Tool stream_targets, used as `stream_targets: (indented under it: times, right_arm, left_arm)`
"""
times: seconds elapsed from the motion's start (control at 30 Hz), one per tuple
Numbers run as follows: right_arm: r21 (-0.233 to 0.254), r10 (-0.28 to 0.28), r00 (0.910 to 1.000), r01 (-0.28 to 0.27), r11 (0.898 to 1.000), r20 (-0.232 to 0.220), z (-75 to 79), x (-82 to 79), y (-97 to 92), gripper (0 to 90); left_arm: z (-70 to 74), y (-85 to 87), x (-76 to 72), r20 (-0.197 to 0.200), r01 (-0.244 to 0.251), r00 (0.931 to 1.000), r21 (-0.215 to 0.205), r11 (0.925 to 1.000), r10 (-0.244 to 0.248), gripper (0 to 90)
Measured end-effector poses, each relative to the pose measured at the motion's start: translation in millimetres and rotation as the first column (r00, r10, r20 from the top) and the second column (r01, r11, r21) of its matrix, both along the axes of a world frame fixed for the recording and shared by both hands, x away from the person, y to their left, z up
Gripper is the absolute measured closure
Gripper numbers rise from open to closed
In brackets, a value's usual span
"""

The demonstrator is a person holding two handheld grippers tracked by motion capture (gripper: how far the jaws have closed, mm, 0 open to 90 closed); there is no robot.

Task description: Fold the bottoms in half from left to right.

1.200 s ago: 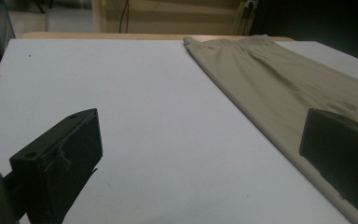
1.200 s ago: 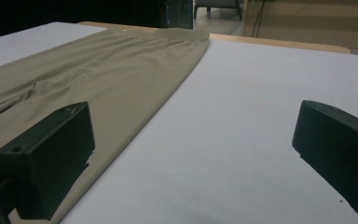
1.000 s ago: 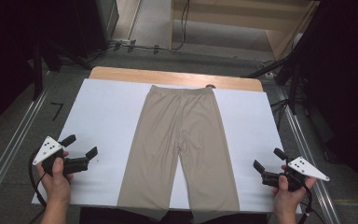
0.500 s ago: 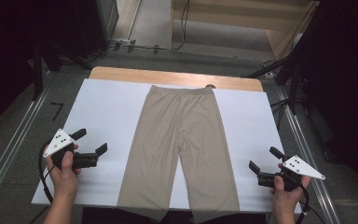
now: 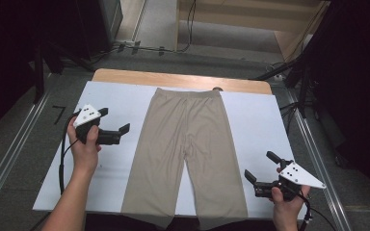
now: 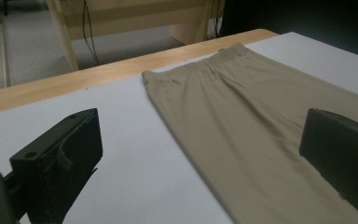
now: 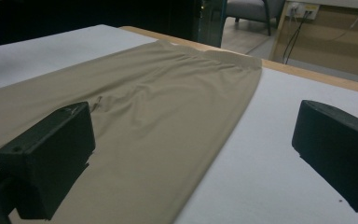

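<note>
Beige pants [image 5: 188, 144] lie flat on the white table cover [image 5: 260, 120], waistband at the far end and both legs reaching the near edge. My left gripper [image 5: 114, 120] hovers open just left of the pants' left leg, at thigh height. In the left gripper view the jaws stand wide apart with the pants [image 6: 242, 107] and waistband ahead. My right gripper [image 5: 260, 165] is open near the front right, beside the right leg's outer edge. The right gripper view has that edge of the pants [image 7: 158, 102] running between the open jaws. Neither gripper holds anything.
A bare wooden strip of the table [image 5: 183, 79] shows beyond the waistband. Metal rails [image 5: 9, 159] run along both sides of the table. Cables and dark stands sit on the floor behind. White cover lies bare on both sides of the pants.
My left gripper has moved away from the person and to the right, closer to the pants' left leg. The right gripper has shifted slightly left towards the right leg.
</note>
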State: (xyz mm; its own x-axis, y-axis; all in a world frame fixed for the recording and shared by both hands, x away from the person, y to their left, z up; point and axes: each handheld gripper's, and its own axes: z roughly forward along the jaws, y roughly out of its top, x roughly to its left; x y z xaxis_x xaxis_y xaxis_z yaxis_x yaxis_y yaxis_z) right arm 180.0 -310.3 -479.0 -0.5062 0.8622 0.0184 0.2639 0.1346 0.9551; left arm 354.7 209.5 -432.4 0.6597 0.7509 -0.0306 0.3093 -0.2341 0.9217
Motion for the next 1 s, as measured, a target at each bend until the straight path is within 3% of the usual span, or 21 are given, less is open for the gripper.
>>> stream_targets:
  times: [0.27,0.3,0.33,0.47,0.57,0.63,0.7,0.77,0.9,1.0]
  right_arm:
    - [-0.020,0.026,0.9997,-0.026,0.999,-0.002,3.2,-0.8,15.3,0.0]
    - [-0.018,0.032,0.9995,-0.032,0.999,-0.007,3.7,-0.5,18.7,0.0]
    - [-0.018,0.032,0.9995,-0.032,0.999,-0.007,3.7,-0.5,18.7,0.0]
    - [-0.017,0.070,0.9973,-0.071,0.997,-0.022,4.1,-0.5,26.4,0.0]
    - [-0.018,0.097,0.9950,-0.098,0.995,-0.026,4.5,-0.9,29.7,0.0]
    - [-0.016,0.103,0.9942,-0.104,0.994,-0.028,4.7,-1.3,30.7,0.0]
    - [-0.005,0.119,0.9924,-0.120,0.993,-0.030,4.8,-1.3,32.3,0.0]
    - [-0.004,0.131,0.9908,-0.131,0.991,-0.032,4.6,-0.8,34.7,0.0]
    - [-0.008,0.137,0.9896,-0.138,0.990,-0.042,4.0,-0.8,37.5,0.0]
    - [-0.018,0.152,0.9872,-0.153,0.988,-0.047,2.8,-0.5,40.8,0.0]
  left_arm:
    - [2.6,-41.7,41.4,-0.030,0.037,0.9989,0.022,0.9991,-0.037,1.6]
    - [2.2,-51.8,52.7,-0.043,0.052,0.9978,0.023,0.9984,-0.051,1.6]
    - [2.2,-51.8,52.7,-0.043,0.052,0.9978,0.023,0.9984,-0.051,1.6]
    - [1.3,-71.1,75.3,-0.076,0.059,0.9956,0.033,0.9977,-0.056,1.7]
    - [0.0,-80.8,88.9,-0.096,0.072,0.9929,0.017,0.9973,-0.070,1.8]
    - [-2.0,-88.4,98.5,-0.095,0.071,0.9932,0.028,0.9971,-0.068,3.6]
    - [-4.1,-94.4,108.9,-0.107,0.072,0.9920,0.039,0.9967,-0.067,5.3]
    - [-6.9,-98.1,123.5,-0.134,0.081,0.9879,0.015,0.9966,-0.078,5.2]
    - [-10.6,-100.2,138.1,-0.172,0.075,0.9826,0.018,0.9970,-0.071,5.7]
    - [-15.1,-102.1,151.9,-0.215,0.053,0.9757,0.040,0.9978,-0.043,13.5]
